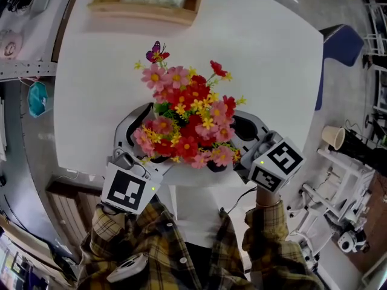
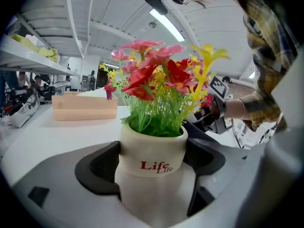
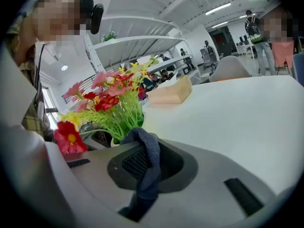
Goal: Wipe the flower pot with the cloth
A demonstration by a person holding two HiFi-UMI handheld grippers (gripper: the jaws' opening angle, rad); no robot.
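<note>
A white flower pot (image 2: 151,148) with red "Life" print holds red, pink and yellow artificial flowers (image 1: 184,122). My left gripper (image 2: 153,167) is shut on the flower pot, one jaw on each side of it. In the head view the left gripper (image 1: 140,139) is at the bouquet's left and the blooms hide the pot. My right gripper (image 3: 142,175) is shut on a dark blue cloth (image 3: 149,158), which bunches up over the jaws close to the greenery. The right gripper (image 1: 247,139) is at the bouquet's right. I cannot tell whether the cloth touches the pot.
The white table (image 1: 260,59) carries a wooden tray (image 1: 145,8) at its far edge, with something pale inside. A blue chair (image 1: 338,47) and a paper cup (image 1: 334,136) lie beyond the table's right edge. People stand far back (image 3: 254,27).
</note>
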